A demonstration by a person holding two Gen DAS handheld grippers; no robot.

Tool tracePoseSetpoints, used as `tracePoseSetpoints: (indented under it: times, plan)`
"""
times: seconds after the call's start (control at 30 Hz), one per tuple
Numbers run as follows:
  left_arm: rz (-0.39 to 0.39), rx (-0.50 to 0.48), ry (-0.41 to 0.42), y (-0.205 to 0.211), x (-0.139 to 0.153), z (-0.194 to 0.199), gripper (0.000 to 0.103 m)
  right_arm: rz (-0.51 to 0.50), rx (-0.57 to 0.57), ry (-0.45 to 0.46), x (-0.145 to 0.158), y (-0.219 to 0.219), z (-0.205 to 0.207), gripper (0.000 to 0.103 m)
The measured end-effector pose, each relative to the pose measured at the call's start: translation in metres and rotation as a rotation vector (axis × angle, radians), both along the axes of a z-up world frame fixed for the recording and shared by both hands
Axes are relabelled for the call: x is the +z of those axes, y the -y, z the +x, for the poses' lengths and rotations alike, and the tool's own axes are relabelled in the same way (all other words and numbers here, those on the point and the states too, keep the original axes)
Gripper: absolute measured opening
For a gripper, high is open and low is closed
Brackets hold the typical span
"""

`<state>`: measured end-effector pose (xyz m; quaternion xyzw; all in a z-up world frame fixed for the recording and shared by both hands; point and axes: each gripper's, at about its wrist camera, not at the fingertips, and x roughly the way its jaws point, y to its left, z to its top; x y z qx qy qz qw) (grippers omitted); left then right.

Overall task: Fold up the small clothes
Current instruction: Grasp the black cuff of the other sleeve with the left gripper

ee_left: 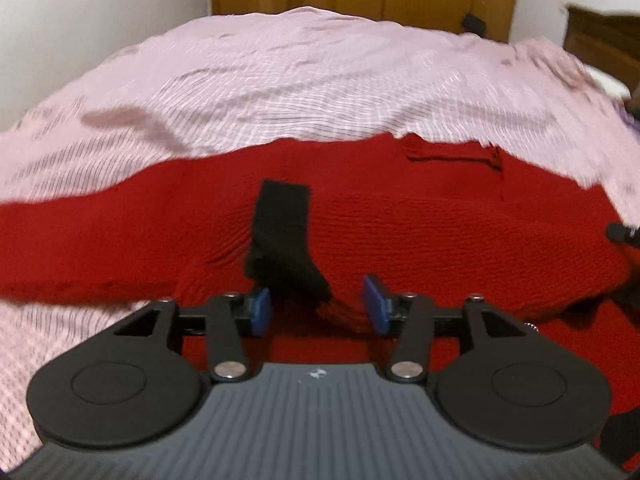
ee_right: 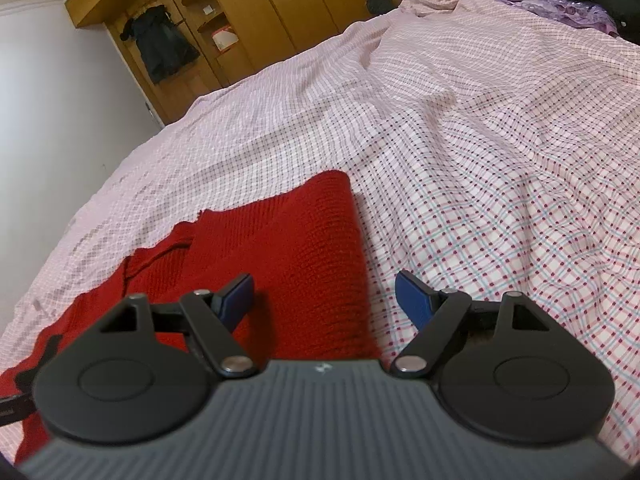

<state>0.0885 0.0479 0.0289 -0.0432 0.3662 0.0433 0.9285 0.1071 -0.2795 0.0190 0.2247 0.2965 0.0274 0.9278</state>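
Observation:
A black sock [ee_left: 282, 236] lies on a red knitted cloth [ee_left: 440, 240] spread over the bed. In the left wrist view my left gripper [ee_left: 318, 306] is open, its blue pads on either side of the sock's near end, just above the cloth. In the right wrist view the red cloth [ee_right: 288, 256] has its right edge running between the fingers of my right gripper [ee_right: 324, 300], which is open and empty just above it. The left gripper's tip shows at the left edge of the right wrist view [ee_right: 24, 384].
The bed is covered by a pink checked sheet [ee_right: 480, 140]. Purple and black clothes [ee_right: 568, 4] lie at its far right corner. A wooden wardrobe [ee_right: 256, 12] and a white wall stand beyond the bed.

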Motion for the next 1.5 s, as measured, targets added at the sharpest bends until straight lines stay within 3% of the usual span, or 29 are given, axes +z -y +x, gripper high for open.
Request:
tracePoseSetpoints:
  times: [0.13,0.3,0.47,0.7,0.87,1.03,1.13,1.3,1.33,1.43,1.5]
  plan:
    - [-0.095,0.03,0.018,-0.022,0.002,-0.002,0.066,0.002,0.044,-0.002,0.005,-0.001,0.017,0.081]
    - [-0.119,0.084,0.037,-0.04,0.002,0.019,0.066,0.003,0.071,-0.01,0.003,0.001,0.024,0.08]
    - [-0.198,0.064,0.025,-0.05,-0.008,0.047,0.066,-0.022,0.083,-0.012,-0.001,-0.004,0.023,0.08]
    - [-0.134,0.034,0.005,-0.034,-0.017,0.069,0.065,-0.057,0.1,-0.008,-0.004,-0.011,0.026,0.081]
    - [-0.057,-0.022,0.044,-0.019,-0.011,0.058,0.043,-0.045,0.092,0.007,-0.005,-0.01,0.027,0.081]
    - [0.019,-0.074,0.033,-0.01,-0.013,0.055,0.044,-0.038,0.087,0.013,-0.005,-0.01,0.027,0.08]
    - [-0.01,-0.031,0.019,-0.017,-0.018,0.063,0.054,-0.035,0.083,0.018,-0.005,-0.009,0.026,0.08]
    - [-0.045,-0.009,0.024,-0.024,-0.021,0.069,0.056,-0.03,0.077,0.026,-0.005,-0.008,0.024,0.08]
    - [-0.033,-0.022,0.033,-0.022,-0.02,0.068,0.05,-0.029,0.075,0.029,-0.005,-0.008,0.023,0.08]
    - [0.052,-0.032,0.079,-0.011,-0.012,0.06,0.009,-0.015,0.065,0.042,-0.004,-0.006,0.022,0.08]
    - [0.083,-0.048,0.119,-0.005,-0.004,0.053,0.008,0.004,0.05,0.058,-0.004,-0.004,0.02,0.08]
